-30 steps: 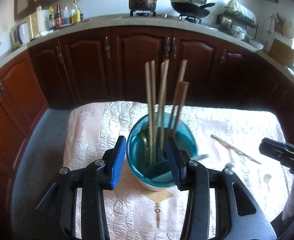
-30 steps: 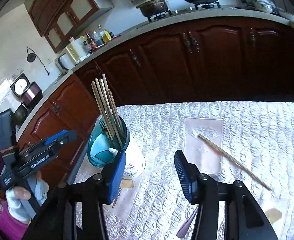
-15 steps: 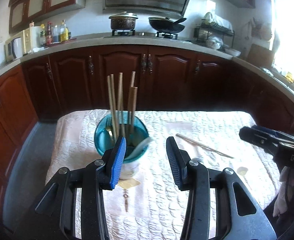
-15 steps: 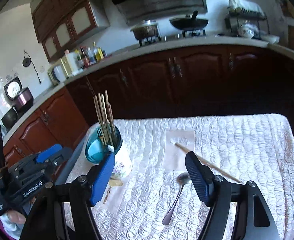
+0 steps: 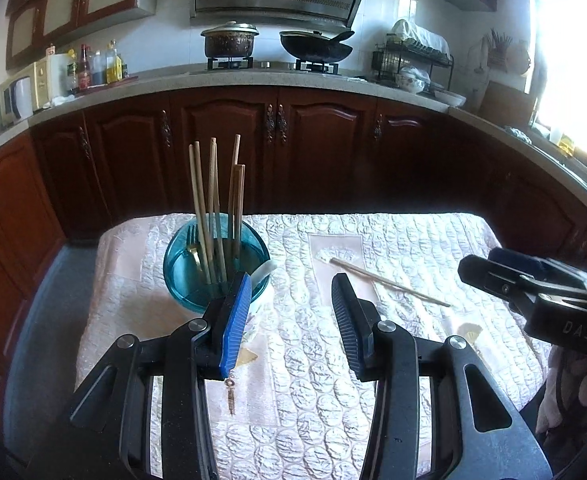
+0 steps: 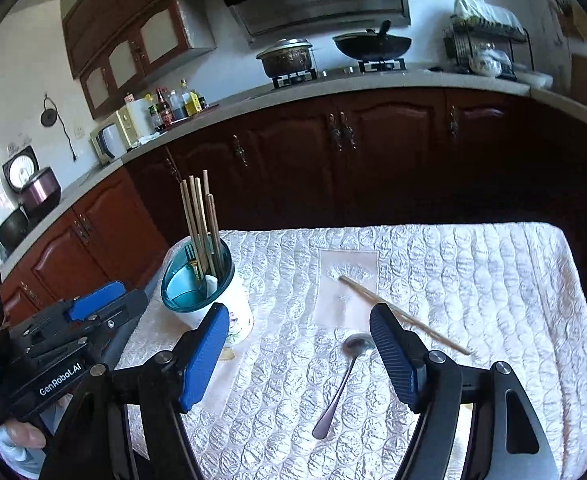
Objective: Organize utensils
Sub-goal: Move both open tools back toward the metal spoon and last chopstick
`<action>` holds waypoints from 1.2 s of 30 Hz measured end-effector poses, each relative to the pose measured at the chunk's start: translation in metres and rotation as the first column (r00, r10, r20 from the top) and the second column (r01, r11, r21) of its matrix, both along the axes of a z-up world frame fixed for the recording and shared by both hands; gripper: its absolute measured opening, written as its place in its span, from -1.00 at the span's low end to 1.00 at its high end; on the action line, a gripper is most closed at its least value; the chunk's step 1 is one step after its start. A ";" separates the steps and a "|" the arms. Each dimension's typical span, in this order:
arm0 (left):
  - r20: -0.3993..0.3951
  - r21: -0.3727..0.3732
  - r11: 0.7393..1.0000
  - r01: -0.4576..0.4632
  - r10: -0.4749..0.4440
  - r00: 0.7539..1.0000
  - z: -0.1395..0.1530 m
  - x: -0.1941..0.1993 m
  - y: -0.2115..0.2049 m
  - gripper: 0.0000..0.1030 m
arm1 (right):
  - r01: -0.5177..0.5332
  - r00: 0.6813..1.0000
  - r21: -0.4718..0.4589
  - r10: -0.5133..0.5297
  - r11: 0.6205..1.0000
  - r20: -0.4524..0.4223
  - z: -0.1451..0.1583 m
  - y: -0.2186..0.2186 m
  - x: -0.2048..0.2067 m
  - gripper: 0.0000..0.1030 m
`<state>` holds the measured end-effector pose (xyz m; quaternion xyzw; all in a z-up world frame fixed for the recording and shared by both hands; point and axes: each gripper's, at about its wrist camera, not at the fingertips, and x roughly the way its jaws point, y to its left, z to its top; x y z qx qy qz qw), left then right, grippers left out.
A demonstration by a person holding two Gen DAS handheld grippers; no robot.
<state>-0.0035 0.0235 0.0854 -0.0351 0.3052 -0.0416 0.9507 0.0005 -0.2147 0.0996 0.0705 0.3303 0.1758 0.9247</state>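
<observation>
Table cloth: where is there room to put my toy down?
The far right of the quilted cloth, beyond the loose chopstick, is bare. So is the stretch between the cup and the chopstick's far tip. It is crowded near the right gripper, where the spoon lies.

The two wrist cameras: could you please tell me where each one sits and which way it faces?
Left wrist: on the left gripper, above the table's near left, facing the utensil holder and kitchen cabinets; its own open fingers and the right gripper show.
Right wrist: on the right gripper, facing the spoon and lone chopstick; the left gripper shows at left.
Shared: holder, chopstick, white tablecloth, stove.
</observation>
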 end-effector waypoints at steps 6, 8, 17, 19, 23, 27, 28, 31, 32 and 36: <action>-0.034 -0.039 0.999 0.012 -0.013 0.999 -0.007 0.011 -0.009 -0.20 | 0.017 1.000 -0.026 -0.017 1.000 -0.004 -0.008 -0.013 0.006 0.37; -0.047 -0.032 0.999 0.023 -0.024 0.999 -0.009 0.015 -0.016 -0.20 | 0.016 1.000 -0.037 -0.016 0.999 0.004 -0.009 -0.016 0.007 0.37; -0.071 -0.065 0.995 0.074 -0.079 0.994 -0.012 0.019 -0.037 -0.20 | 0.029 0.999 -0.044 -0.029 0.999 -0.014 -0.030 -0.025 0.017 0.37; -0.087 -0.055 0.995 0.079 -0.084 0.993 -0.014 0.021 -0.040 -0.20 | 0.030 0.999 -0.029 -0.031 0.999 -0.029 -0.036 -0.026 0.020 0.37; -0.111 -0.042 0.996 0.075 -0.079 0.991 -0.018 0.022 -0.040 -0.20 | 0.027 0.998 0.020 -0.025 0.999 -0.063 -0.043 -0.032 0.027 0.37; -0.125 -0.040 0.997 0.072 -0.076 0.989 -0.020 0.023 -0.040 -0.20 | 0.019 0.998 0.063 -0.015 0.998 -0.066 -0.043 -0.037 0.030 0.42; -0.129 -0.034 0.997 0.075 -0.079 0.989 -0.021 0.025 -0.042 -0.20 | 0.016 0.998 0.063 -0.012 0.998 -0.062 -0.045 -0.037 0.030 0.45; -0.131 -0.029 0.996 0.079 -0.082 0.988 -0.025 0.029 -0.043 -0.19 | 0.006 0.997 0.036 -0.003 0.999 -0.083 -0.053 -0.034 0.039 0.45; -0.137 -0.034 0.997 0.076 -0.080 0.987 -0.028 0.032 -0.042 -0.19 | 0.004 0.996 0.024 -0.002 1.000 -0.091 -0.056 -0.034 0.042 0.45; -0.179 -0.076 0.995 0.072 -0.084 0.980 -0.042 0.045 -0.039 -0.07 | -0.013 0.993 -0.052 0.006 0.999 -0.122 -0.066 -0.035 0.057 0.45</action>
